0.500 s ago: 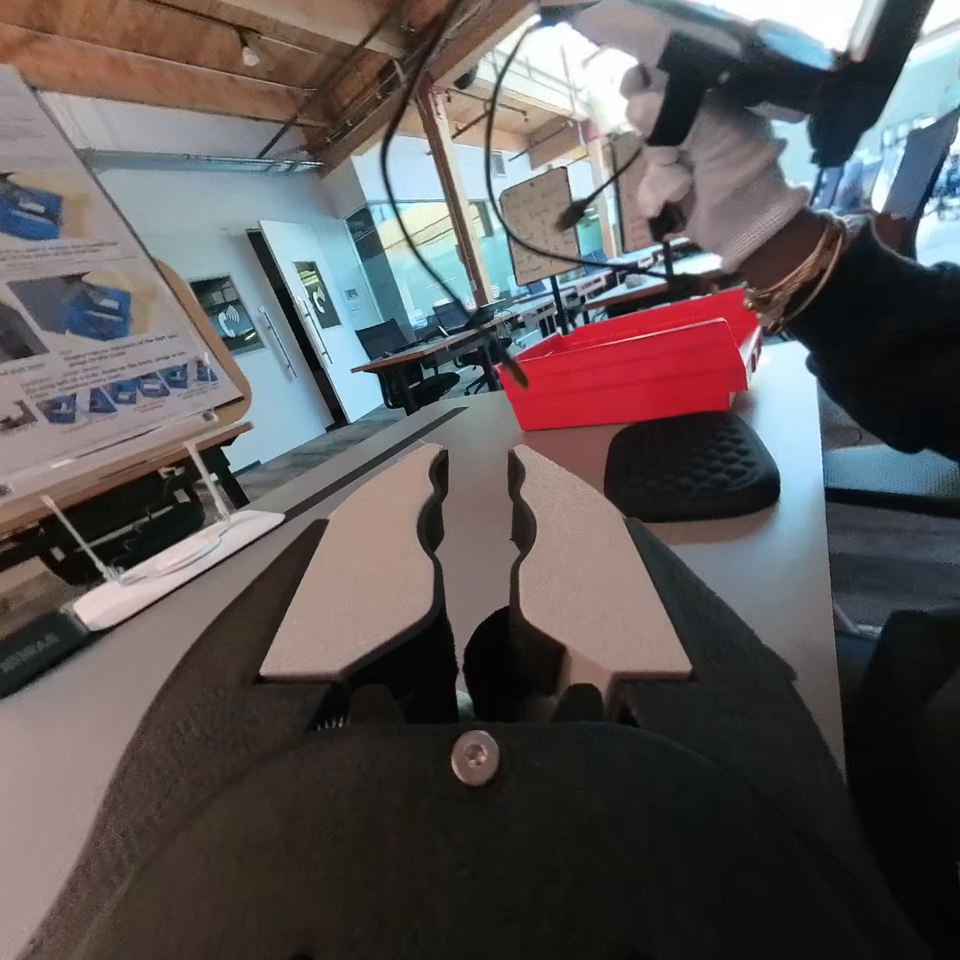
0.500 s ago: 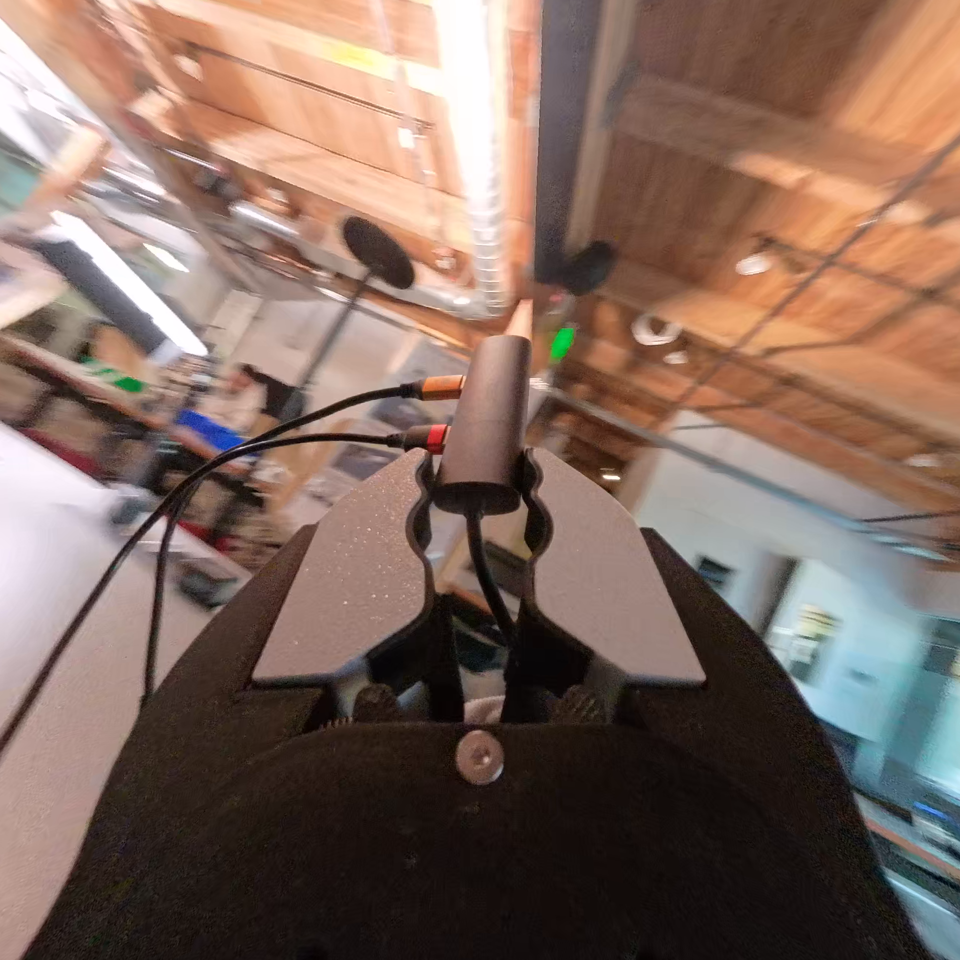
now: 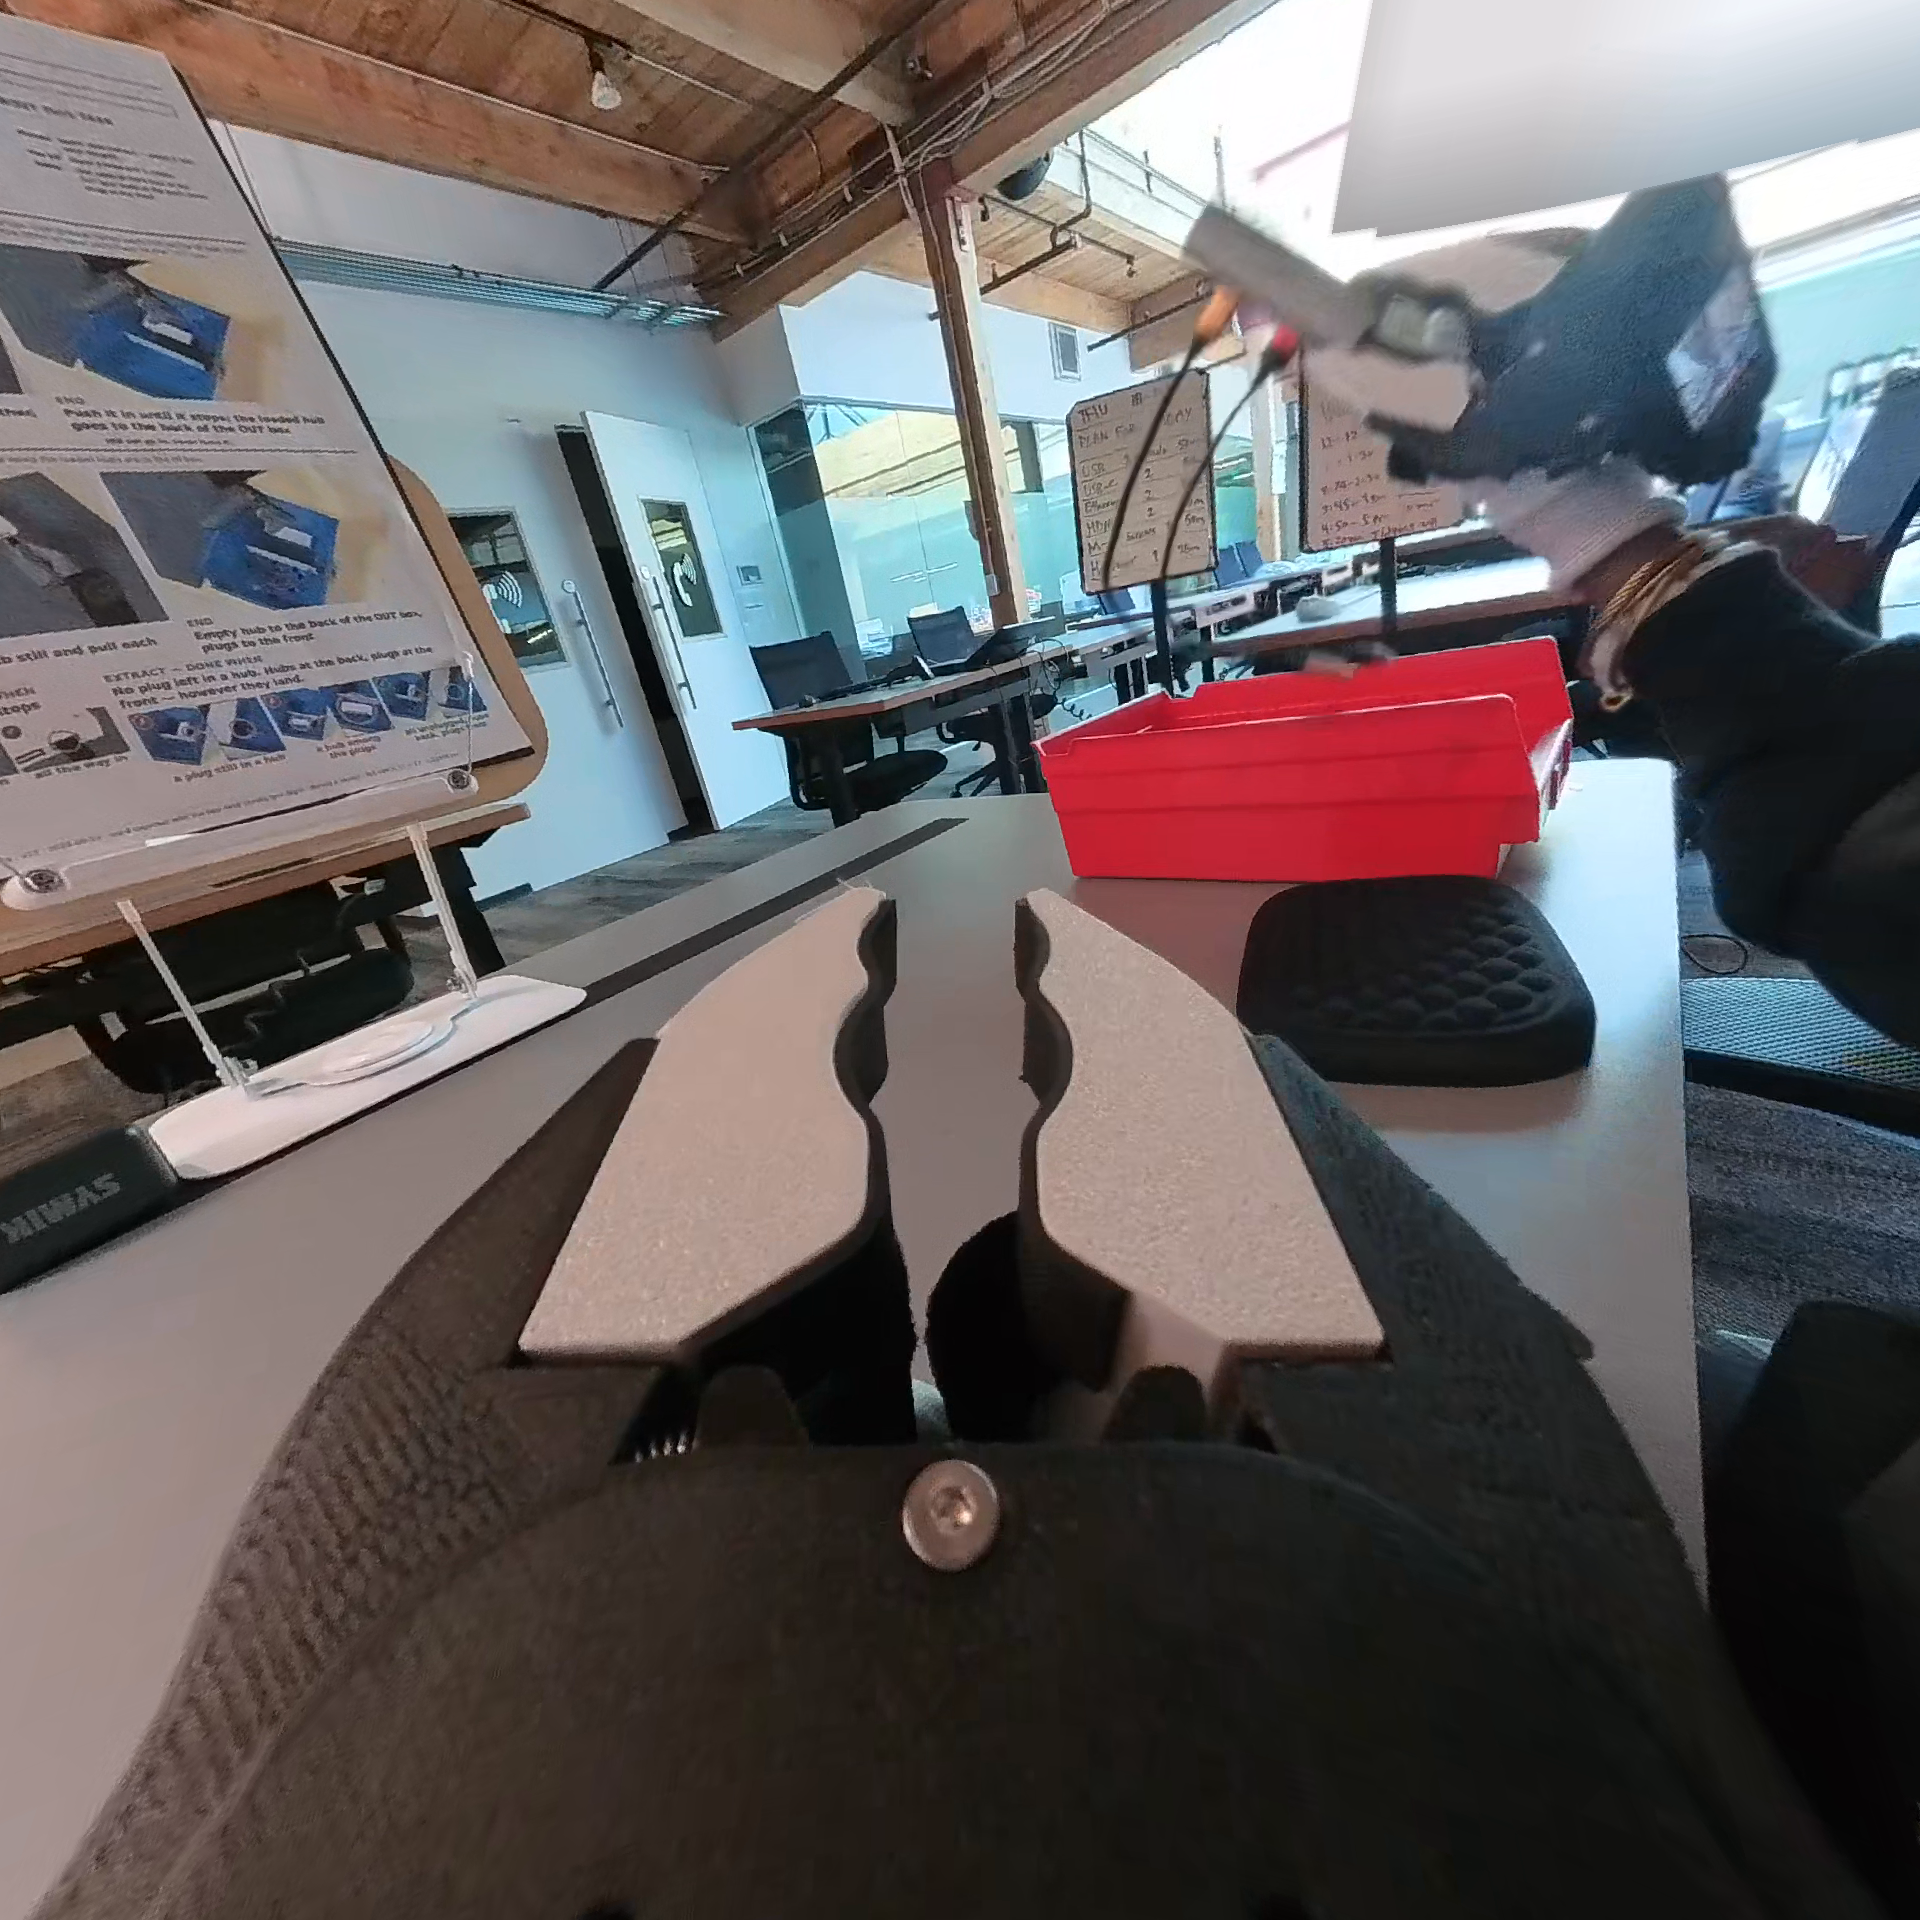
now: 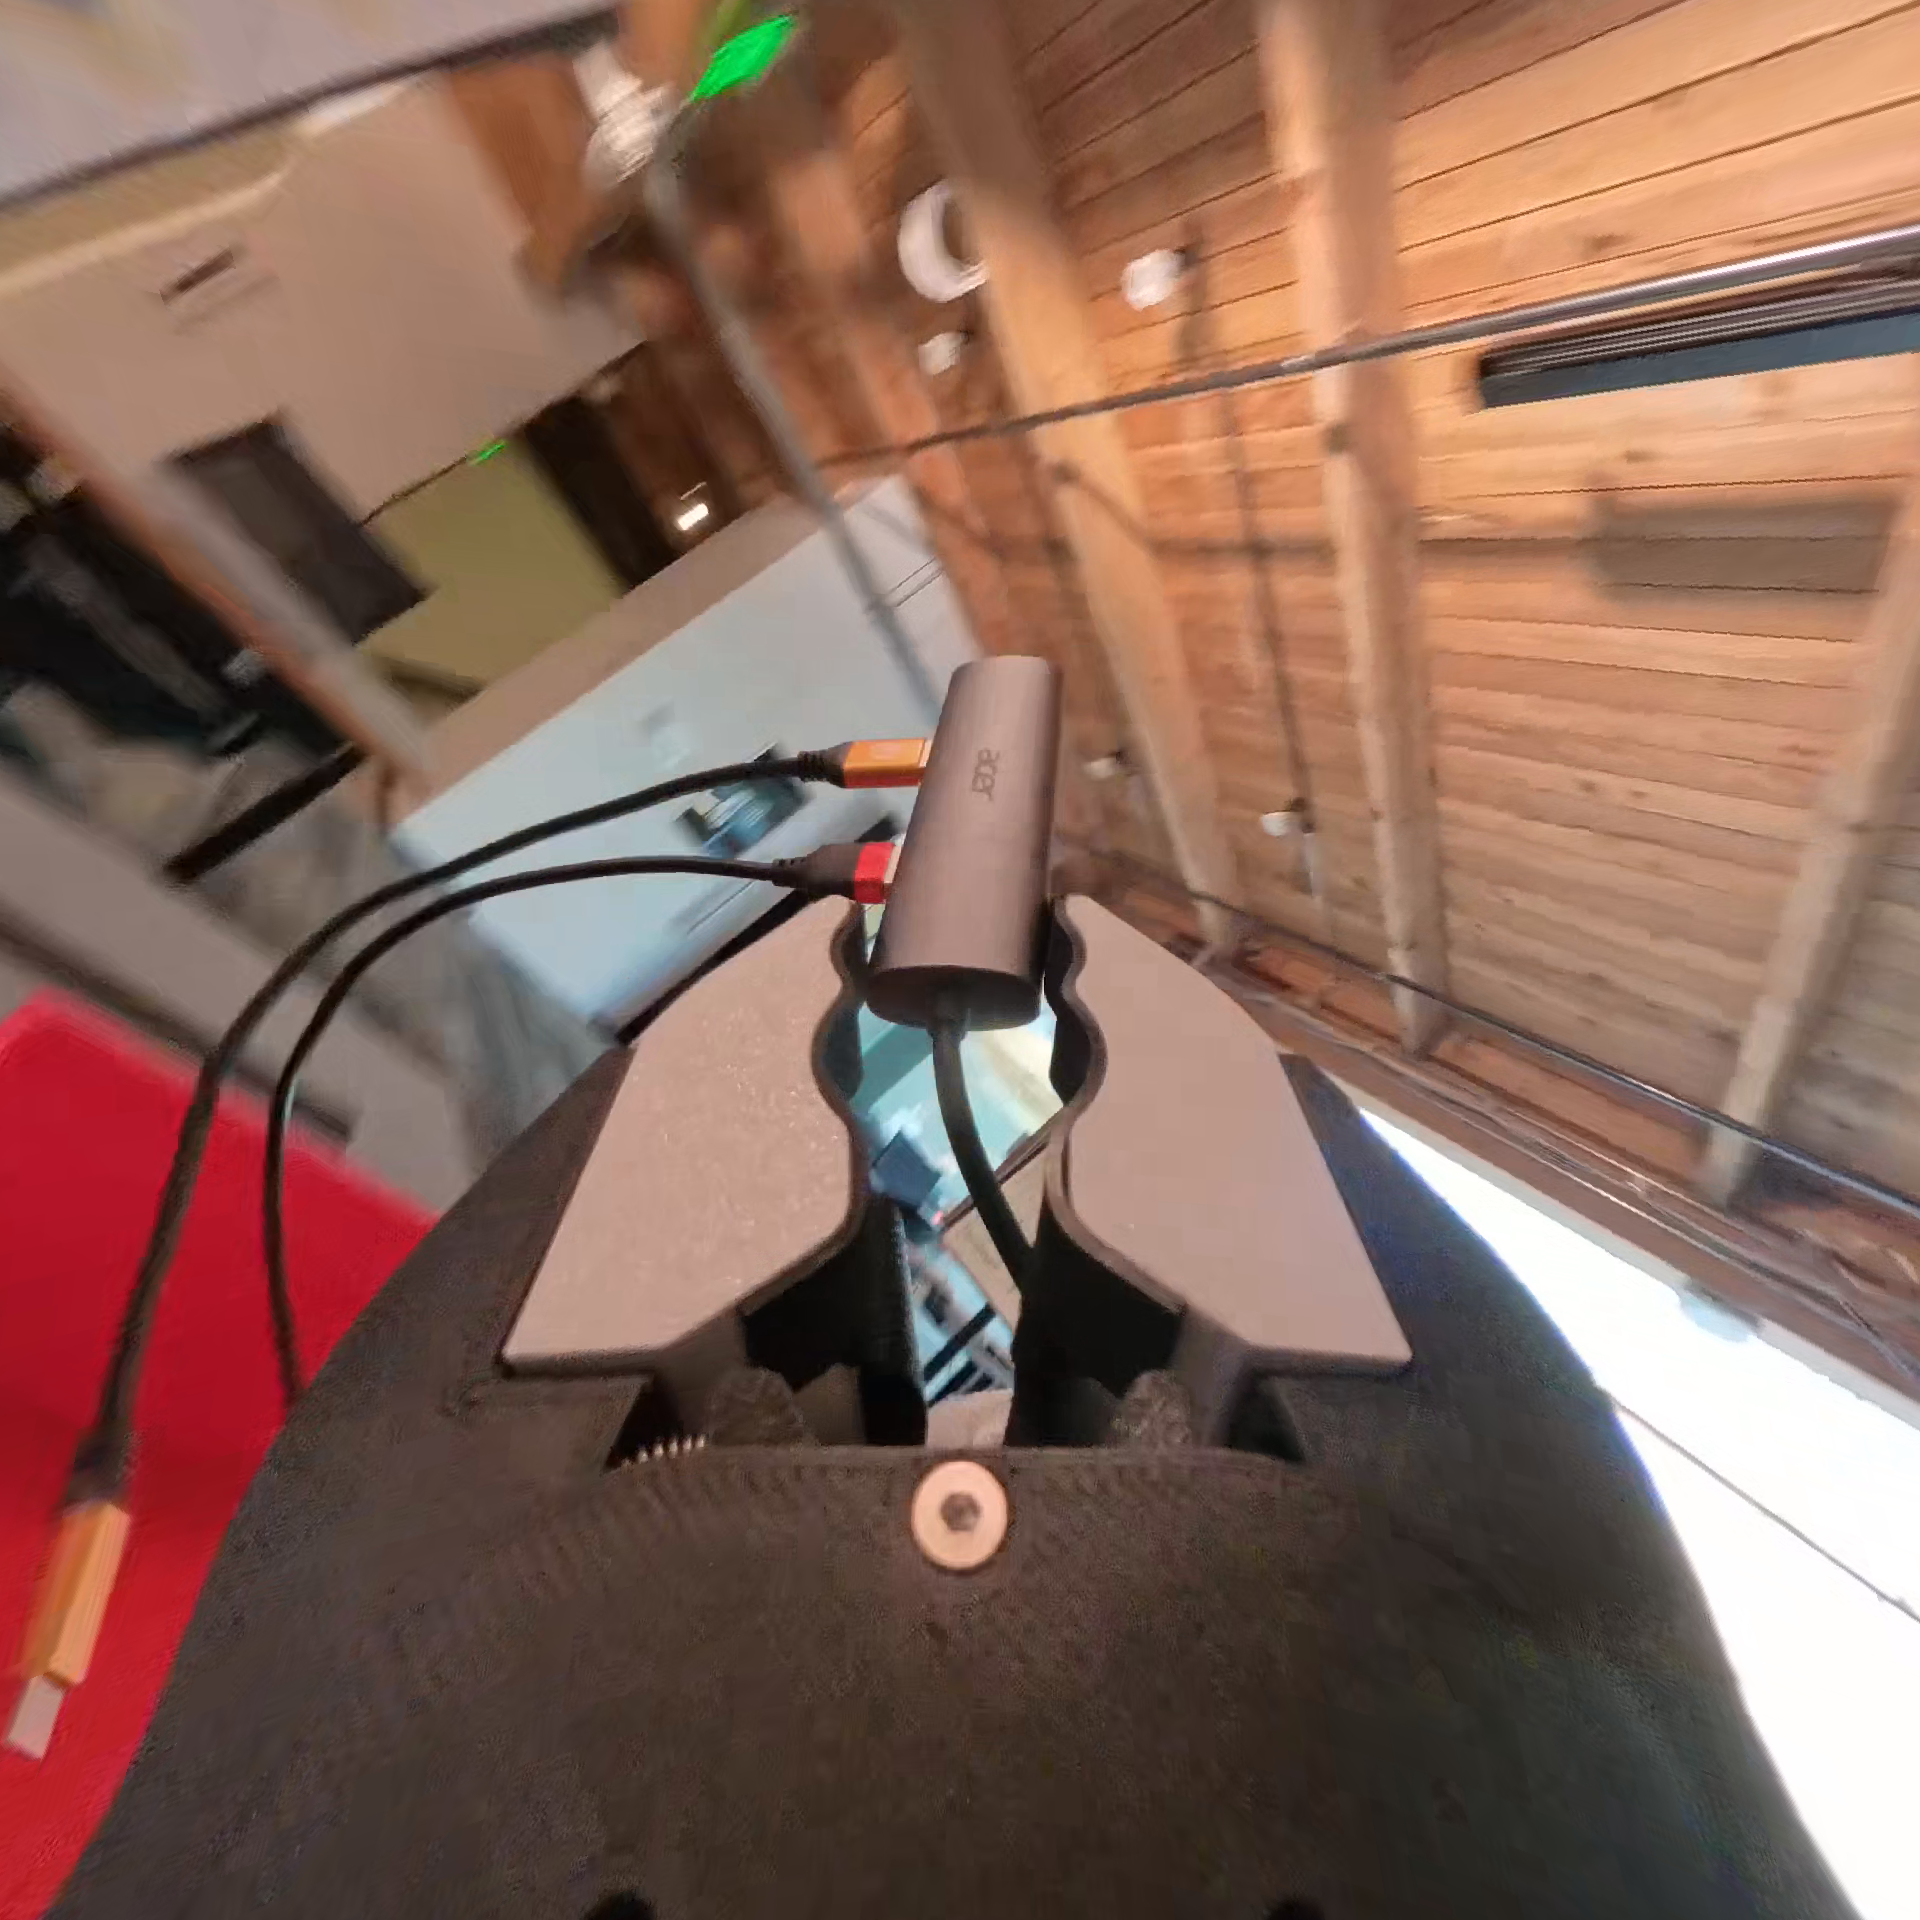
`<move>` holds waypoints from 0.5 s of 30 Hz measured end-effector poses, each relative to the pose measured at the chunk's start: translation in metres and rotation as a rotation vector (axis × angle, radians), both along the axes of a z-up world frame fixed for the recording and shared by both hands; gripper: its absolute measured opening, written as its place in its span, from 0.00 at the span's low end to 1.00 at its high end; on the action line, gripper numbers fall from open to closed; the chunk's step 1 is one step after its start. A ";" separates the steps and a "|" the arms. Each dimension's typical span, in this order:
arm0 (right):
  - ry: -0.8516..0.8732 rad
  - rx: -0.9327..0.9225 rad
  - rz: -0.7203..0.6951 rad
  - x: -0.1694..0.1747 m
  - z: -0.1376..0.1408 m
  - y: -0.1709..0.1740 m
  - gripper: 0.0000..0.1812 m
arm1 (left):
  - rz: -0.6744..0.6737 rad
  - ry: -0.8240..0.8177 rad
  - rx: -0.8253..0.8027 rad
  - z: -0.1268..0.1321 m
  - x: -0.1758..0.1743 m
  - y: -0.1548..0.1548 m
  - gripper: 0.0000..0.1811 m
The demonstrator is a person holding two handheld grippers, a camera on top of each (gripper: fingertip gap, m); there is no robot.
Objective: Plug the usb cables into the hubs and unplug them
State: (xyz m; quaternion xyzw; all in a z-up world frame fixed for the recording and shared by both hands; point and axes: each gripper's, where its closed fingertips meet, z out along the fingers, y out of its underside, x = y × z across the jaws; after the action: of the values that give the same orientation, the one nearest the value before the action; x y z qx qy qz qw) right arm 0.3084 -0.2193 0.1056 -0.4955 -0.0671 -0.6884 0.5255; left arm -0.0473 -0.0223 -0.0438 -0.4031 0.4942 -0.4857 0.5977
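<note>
Two cables (image 4: pixel 499 883) sit plugged into the hub (image 4: pixel 971 831), which my right gripper (image 4: pixel 951 935) pinches by its near end at frame centre. My left gripper (image 3: pixel 951 925), fingers slightly parted, holds nothing low over the table (image 3: pixel 1558 1164). Tugging a plug could lever the hub loose, since only its end is clamped.

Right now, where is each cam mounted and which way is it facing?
Left wrist view: on the left gripper, low over the grey table, facing the red bin; jaws apart, empty; a gloved hand shows.
Right wrist view: on the right gripper, tilted at the wooden ceiling; jaws clamp the USB hub.
Shared: hub, its two plugged cables, red bin.
</note>
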 end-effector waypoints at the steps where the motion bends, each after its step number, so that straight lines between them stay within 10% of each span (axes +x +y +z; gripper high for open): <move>1: 0.051 -0.110 -0.003 0.011 -0.019 0.012 0.18 | 0.001 0.001 -0.001 0.000 0.000 0.000 0.12; 7: 0.762 -0.439 0.071 0.059 -0.138 0.044 0.18 | 0.003 0.006 -0.012 -0.002 0.001 0.002 0.12; 11: 1.456 -0.354 0.067 0.062 -0.201 0.027 0.18 | 0.003 0.008 -0.008 -0.002 0.001 0.001 0.12; 15: 1.778 -0.486 -0.065 0.053 -0.258 -0.006 0.23 | 0.004 0.014 -0.003 -0.003 0.002 0.001 0.12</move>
State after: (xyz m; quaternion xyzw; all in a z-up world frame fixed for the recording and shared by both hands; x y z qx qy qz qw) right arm 0.3612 -0.2255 -0.1526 -0.9405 0.2325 -0.0356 0.2455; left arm -0.0454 -0.0215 -0.0466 -0.4083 0.4968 -0.4827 0.5945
